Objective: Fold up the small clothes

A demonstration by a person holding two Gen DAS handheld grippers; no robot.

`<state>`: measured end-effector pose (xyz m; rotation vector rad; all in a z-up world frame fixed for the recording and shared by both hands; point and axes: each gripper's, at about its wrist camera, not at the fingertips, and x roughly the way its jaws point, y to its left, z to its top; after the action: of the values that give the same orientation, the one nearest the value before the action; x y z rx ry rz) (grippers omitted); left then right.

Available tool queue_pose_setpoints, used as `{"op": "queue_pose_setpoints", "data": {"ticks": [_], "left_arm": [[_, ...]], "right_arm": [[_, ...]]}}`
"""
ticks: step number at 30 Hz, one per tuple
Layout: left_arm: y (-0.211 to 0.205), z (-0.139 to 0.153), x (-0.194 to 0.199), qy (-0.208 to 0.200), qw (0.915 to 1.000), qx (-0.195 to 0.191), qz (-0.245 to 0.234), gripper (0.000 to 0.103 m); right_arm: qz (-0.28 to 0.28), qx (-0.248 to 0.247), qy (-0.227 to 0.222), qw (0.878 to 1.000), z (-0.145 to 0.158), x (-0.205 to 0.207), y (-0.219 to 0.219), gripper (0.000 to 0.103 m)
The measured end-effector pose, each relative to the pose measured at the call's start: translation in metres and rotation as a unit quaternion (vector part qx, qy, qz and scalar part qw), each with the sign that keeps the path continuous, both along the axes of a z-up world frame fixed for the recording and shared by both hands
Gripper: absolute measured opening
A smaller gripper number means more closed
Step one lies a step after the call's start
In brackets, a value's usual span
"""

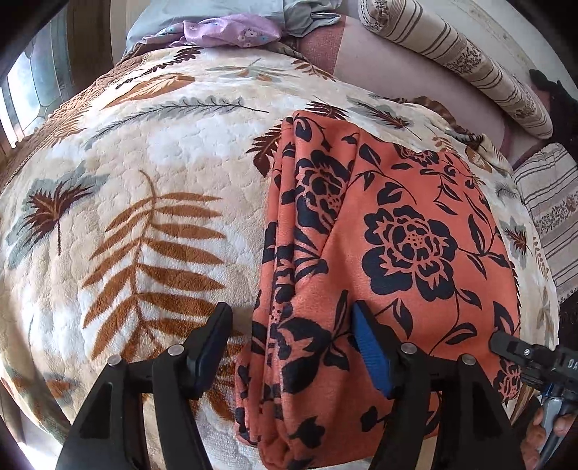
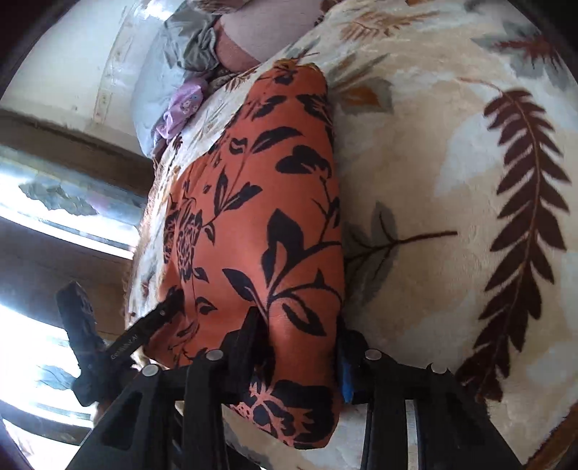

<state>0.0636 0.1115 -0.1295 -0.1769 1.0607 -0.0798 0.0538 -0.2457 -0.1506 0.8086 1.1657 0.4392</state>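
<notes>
An orange garment with black flowers [image 1: 397, 231] lies folded into a long strip on a cream leaf-print blanket [image 1: 151, 173]. My left gripper [image 1: 292, 347] is open over the garment's near left corner. Its blue-padded finger rests on the cloth, and the other finger stands off the folded edge, over the blanket. In the right wrist view the same garment [image 2: 260, 202] runs away from me. My right gripper [image 2: 298, 347] is shut on its near end, and the fold bulges between the two fingers. The right gripper [image 1: 523, 358] also shows at the left wrist view's lower right edge, with part of a hand beneath it.
A purple flowered garment [image 1: 231, 30] and grey-blue clothes [image 1: 300, 14] lie at the far end of the bed. A striped bolster [image 1: 462, 61] and a striped cushion [image 1: 552, 209] sit on the right. A window [image 1: 32, 86] is on the left.
</notes>
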Motion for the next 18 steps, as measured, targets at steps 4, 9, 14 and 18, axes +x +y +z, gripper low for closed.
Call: {"op": "queue_pose_setpoints", "data": {"ticks": [4, 9, 14, 18], "left_arm": [[0.001, 0.000, -0.002, -0.004, 1.0000, -0.002, 0.001, 0.071], [0.001, -0.001, -0.002, -0.007, 1.0000, 0.002, -0.002, 0.072], [0.000, 0.000, -0.002, -0.006, 0.9999, 0.011, -0.004, 0.074], [-0.011, 0.030, -0.008, -0.036, 0.9978, 0.056, 0.004, 0.071]], "right_arm": [[-0.022, 0.032, -0.027, 0.999, 0.015, -0.003, -0.017, 0.067], [-0.044, 0.072, -0.011, 0.996, 0.005, 0.031, -0.026, 0.069], [-0.009, 0.001, -0.011, 1.000, 0.000, 0.044, -0.001, 0.047], [-0.010, -0.054, -0.033, 0.998, 0.013, 0.037, 0.007, 0.042]]}}
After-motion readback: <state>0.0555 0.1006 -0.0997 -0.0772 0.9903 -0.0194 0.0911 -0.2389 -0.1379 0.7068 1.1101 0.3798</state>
